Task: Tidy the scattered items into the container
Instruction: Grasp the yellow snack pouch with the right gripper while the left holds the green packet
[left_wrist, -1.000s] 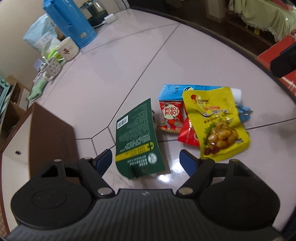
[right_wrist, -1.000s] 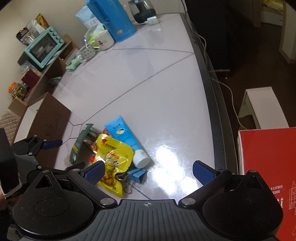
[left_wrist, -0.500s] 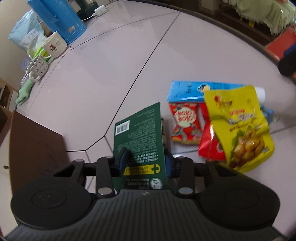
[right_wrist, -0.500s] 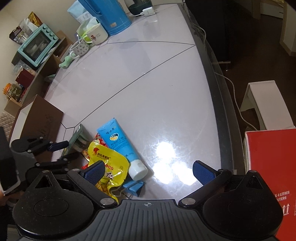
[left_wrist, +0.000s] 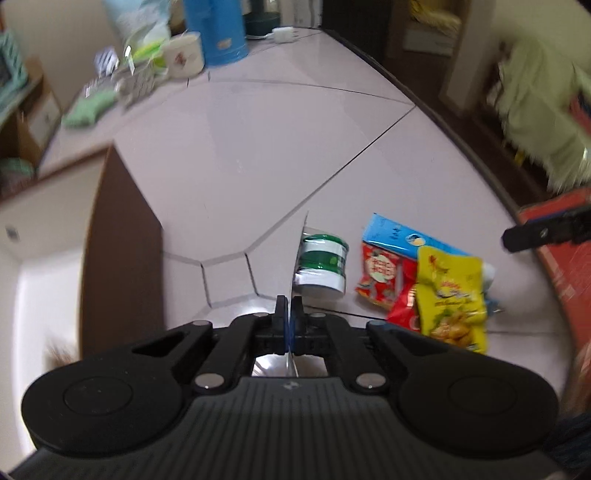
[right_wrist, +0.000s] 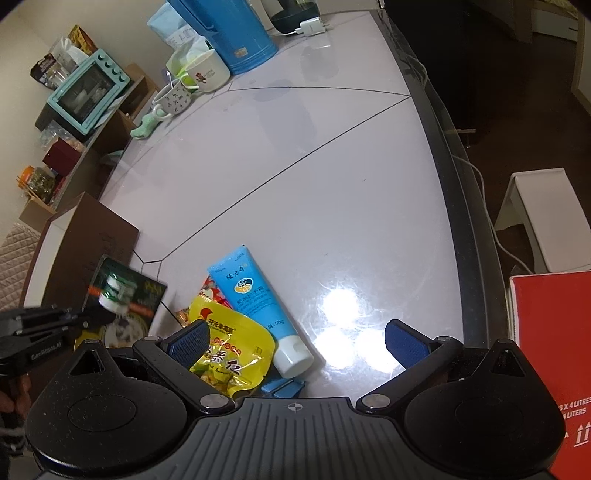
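Note:
My left gripper is shut on the card edge of a green blister pack with a small green-and-white jar sealed on it, held edge-on above the table. In the right wrist view the pack hangs at the left, next to the brown box. The box stands open at the left. A yellow snack pouch, a blue tube, red packets and a blue clip lie on the table. My right gripper is open above them.
A blue kettle, mugs and a dark kettle base stand at the table's far end. A teal mini oven sits on a shelf at the left. A red carton is at the right, off the table edge.
My left gripper lifted the green pack off the table and turned it edge-on, swinging toward the brown box. My right gripper moved slightly nearer the pile and stayed open.

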